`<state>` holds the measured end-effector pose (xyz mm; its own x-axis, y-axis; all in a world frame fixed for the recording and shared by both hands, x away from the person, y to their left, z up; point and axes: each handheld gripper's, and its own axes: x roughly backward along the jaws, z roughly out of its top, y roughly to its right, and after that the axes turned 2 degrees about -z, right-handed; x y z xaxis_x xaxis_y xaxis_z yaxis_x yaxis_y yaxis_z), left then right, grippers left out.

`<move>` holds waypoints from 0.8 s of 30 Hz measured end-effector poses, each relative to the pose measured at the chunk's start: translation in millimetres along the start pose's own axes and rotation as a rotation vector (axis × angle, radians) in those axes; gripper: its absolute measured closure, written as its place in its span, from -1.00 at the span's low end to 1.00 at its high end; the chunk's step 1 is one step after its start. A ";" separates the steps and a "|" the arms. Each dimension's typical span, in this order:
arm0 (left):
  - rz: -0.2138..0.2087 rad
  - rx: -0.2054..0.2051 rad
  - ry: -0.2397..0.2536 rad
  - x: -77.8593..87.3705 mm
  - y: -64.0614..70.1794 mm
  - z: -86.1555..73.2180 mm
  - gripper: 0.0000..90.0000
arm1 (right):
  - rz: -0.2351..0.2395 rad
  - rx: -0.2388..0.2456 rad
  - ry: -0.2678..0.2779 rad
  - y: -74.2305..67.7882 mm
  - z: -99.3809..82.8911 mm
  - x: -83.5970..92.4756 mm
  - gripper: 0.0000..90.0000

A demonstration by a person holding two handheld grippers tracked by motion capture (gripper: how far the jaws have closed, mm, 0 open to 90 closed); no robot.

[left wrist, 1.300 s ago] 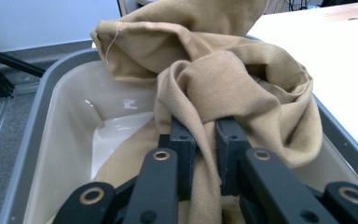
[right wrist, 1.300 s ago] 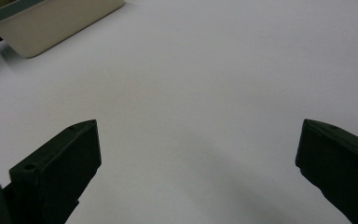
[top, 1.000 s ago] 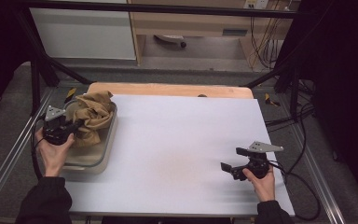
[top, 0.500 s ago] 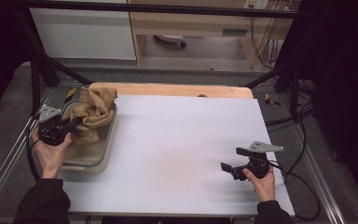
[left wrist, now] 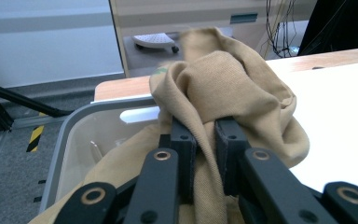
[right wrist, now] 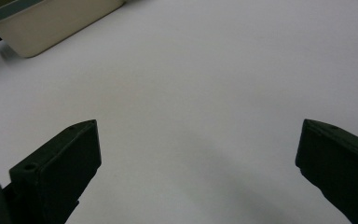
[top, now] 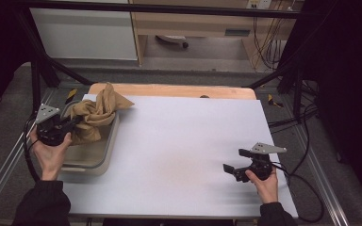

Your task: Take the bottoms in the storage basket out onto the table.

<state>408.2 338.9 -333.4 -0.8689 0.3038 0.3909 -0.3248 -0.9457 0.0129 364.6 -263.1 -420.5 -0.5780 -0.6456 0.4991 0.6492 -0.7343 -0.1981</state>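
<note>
While the left tool (left wrist: 204, 154) pinches a fold of the tan cloth (top: 94, 115), the cloth's bulk hangs over the bin (top: 104, 153) at the bench's (top: 193, 141) left edge. A thin grip may slip, or trailing fabric may snag the rim. Its long axis runs toward the far right. The right tool (top: 232, 162) hovers wide open, empty.

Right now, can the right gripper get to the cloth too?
Probably yes. The right gripper is open, with bare white table between it and the cloth. It would have to cross the table, and the left gripper already pinches the cloth over the bin.
</note>
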 end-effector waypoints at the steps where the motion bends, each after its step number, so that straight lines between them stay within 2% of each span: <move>1: -0.001 -0.001 0.001 0.8 0.5 1.0 0.78 | -0.001 0.003 0.001 0.2 -0.1 -0.3 -0.99; 14: -0.022 -0.021 0.044 8.9 12.9 17.3 0.78 | -0.001 0.003 0.001 0.4 0.1 0.4 -0.99; 24: -0.029 -0.036 0.058 11.0 23.1 25.6 0.78 | 0.000 0.002 0.002 0.2 0.1 0.4 -0.99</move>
<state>400.7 317.5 -305.2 -0.8788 0.3381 0.3367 -0.3625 -0.9319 -0.0105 364.6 -263.5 -420.2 -0.5786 -0.6462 0.4976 0.6503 -0.7337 -0.1967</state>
